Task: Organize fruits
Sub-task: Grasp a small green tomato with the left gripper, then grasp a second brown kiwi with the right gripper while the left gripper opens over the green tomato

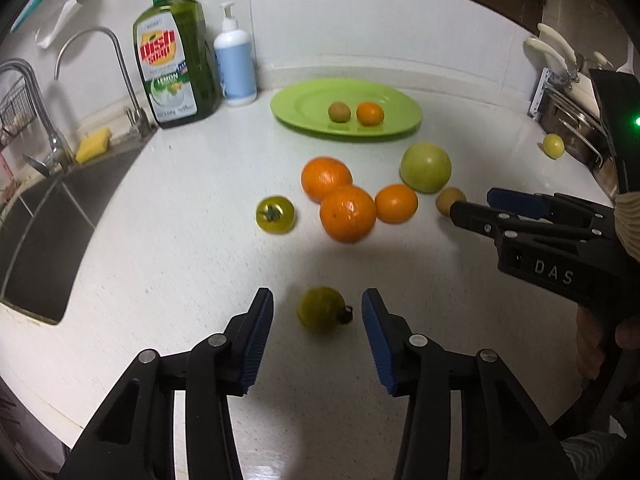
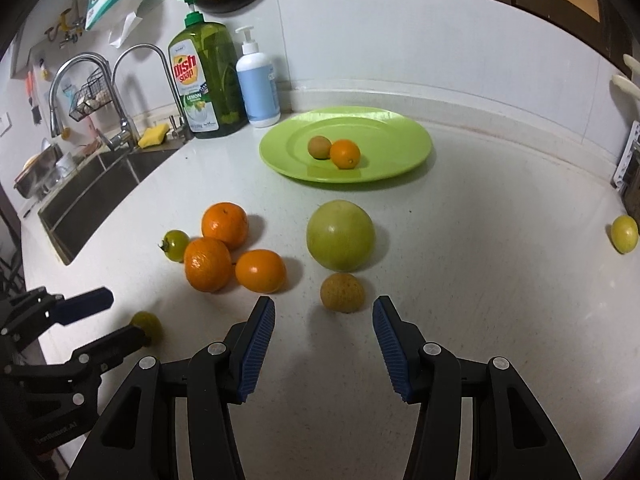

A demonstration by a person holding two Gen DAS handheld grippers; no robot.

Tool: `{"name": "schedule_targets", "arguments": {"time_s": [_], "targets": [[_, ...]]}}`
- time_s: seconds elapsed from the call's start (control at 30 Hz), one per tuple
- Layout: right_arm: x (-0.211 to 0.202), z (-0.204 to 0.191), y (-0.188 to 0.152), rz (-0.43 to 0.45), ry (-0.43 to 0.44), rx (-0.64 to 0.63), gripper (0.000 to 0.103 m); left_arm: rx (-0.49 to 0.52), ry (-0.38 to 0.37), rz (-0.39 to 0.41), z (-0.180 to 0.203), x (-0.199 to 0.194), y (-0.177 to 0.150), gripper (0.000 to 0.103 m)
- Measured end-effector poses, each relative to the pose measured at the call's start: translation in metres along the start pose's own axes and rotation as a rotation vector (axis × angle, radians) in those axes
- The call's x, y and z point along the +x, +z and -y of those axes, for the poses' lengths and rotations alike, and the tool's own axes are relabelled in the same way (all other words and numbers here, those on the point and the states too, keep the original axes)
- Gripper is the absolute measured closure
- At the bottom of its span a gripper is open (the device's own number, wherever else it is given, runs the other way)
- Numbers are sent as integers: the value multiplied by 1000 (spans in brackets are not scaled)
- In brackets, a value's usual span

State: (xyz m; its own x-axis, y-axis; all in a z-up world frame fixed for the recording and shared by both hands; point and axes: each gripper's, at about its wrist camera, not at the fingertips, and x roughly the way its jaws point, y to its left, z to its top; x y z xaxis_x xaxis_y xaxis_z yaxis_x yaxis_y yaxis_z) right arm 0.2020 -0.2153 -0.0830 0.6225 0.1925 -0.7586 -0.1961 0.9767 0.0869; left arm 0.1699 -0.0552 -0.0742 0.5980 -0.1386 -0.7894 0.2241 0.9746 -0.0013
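We see the left tool (image 1: 318, 312) down low over the white surface (image 1: 180, 280), its blue pads apart with a yellow-green tomato (image 1: 321, 309) lying between them — a gap shows on either side, so the pads are not pressing it. The tomato's stem points toward three o'clock.

From the right wrist view we see the right tool (image 2: 324, 314) with its jaws moderately wide, a small brown fruit (image 2: 342, 292) sitting just ahead of the tips, at twelve o'clock, untouched. Right behind it stands the big green fruit (image 2: 340, 235), the two almost touching.

At about ten o'clock from the brown fruit we have three oranges (image 2: 218, 252) bunched together, touching one another, and a second green tomato (image 2: 175, 245) at their nine o'clock edge.

Further back the green plate (image 2: 392, 136) carries two pieces side by side — a small brown fruit (image 2: 319, 147) and a small orange (image 2: 345, 154), touching in this view.

A yellow fruit (image 2: 624, 234) sits alone, well apart at three o'clock near the surface's edge.

At the back, around eleven o'clock, we see the dish soap (image 2: 204, 80) and a white pump bottle (image 2: 258, 88) beside the sink (image 2: 100, 184), with a yellow sponge (image 2: 153, 135) by the tap.
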Motion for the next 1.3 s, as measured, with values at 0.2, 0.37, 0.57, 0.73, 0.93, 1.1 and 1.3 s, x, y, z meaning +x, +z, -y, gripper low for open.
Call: {"name": "schedule_targets", "arguments": {"time_s": [0.2, 0.37, 0.57, 0.73, 0.93, 1.1, 1.3], "targets": [[9, 3, 1, -12, -8, 10, 51, -6, -18, -22, 2, 7, -3, 63], [16, 5, 4, -15, -12, 17, 51, -23, -30, -41, 0, 13, -2, 70], [27, 7, 7, -28, -18, 11, 58, -25, -30, -48, -1, 16, -1, 71], [32, 8, 5, -44, -15, 10, 72, -21, -34, -45, -1, 18, 0, 71], [28, 9, 2, -39, -17, 6, 73, -22, -45, -37, -1, 18, 3, 72], [18, 7, -2, -35, -12, 14, 73, -11, -53, -13, -1, 13, 6, 72], [4, 3, -2, -21, -11, 27, 73, 20, -77, 32, 1, 2, 17, 72]]}}
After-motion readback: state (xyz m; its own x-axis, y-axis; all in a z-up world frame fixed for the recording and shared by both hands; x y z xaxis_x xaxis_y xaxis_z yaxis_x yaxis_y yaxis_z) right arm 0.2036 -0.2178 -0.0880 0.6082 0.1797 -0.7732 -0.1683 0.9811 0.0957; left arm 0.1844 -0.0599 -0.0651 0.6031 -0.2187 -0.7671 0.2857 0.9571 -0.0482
